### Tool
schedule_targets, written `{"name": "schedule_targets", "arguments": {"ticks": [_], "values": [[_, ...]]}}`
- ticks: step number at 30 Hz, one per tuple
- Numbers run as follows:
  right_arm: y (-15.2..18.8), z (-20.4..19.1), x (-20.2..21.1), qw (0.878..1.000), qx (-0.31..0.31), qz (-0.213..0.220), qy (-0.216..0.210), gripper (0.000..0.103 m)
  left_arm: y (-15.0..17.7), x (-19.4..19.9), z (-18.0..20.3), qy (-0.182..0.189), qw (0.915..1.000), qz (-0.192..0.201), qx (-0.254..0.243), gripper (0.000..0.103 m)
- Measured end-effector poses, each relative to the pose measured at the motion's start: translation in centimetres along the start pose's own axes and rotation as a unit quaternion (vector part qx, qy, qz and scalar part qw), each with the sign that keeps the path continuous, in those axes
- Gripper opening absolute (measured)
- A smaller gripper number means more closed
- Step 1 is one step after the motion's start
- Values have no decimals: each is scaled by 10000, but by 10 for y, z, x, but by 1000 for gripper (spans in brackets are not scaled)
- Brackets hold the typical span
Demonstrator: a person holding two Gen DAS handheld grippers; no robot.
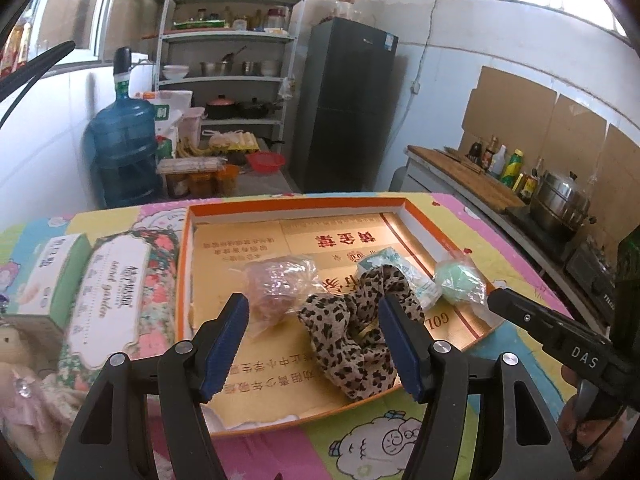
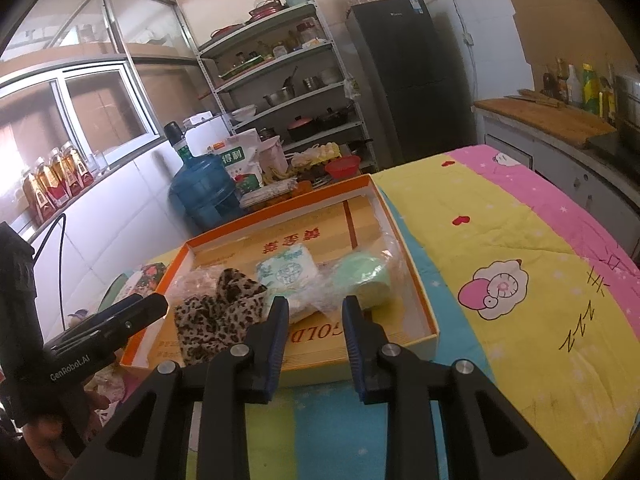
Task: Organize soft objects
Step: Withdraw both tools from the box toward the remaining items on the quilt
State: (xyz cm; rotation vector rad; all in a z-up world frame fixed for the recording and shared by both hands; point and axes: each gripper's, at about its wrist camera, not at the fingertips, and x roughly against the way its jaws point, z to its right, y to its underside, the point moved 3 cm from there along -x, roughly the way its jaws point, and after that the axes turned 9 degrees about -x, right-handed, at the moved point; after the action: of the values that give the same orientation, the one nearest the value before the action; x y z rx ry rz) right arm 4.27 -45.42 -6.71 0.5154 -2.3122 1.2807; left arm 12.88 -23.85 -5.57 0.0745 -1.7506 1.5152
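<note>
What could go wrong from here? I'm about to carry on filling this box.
The leopard scarf droops over the orange box's near rim, so it may slide out. The loose plastic around the green bundle sits close to the right tongs and could snag. The left tongs could drag the scarf.

Left gripper (image 1: 314,340): jaws stand wide apart, blue pads facing each other, nothing pressed between them. It is pitched downward, poised above the near part of the orange box (image 1: 184,280). Right gripper (image 2: 315,344): jaws parted narrowly, pads clear of any contact, also pitched downward, just short of the box's near wall. A hand (image 2: 48,440) grips the left gripper's handle.
</note>
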Motion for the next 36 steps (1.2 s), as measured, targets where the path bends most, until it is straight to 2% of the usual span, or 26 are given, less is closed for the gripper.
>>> {"name": "schedule_targets", "arguments": {"ticks": [4,6,8,36], "values": [[2,-11,7,10000,77,31,-32,31,0,13,-6,-73,9999,95,-13,69],[4,-17,11,9999,126,51,-48,46,1,19,-8,-114,9998,147,-21,69],[6,-23,13,9998,161,60,-72,50,2,28,-13,-155,9997,205,-17,69],[41,-137,33,9946,962,39,-385,50,24,125,-89,-718,9943,705,345,69]]}}
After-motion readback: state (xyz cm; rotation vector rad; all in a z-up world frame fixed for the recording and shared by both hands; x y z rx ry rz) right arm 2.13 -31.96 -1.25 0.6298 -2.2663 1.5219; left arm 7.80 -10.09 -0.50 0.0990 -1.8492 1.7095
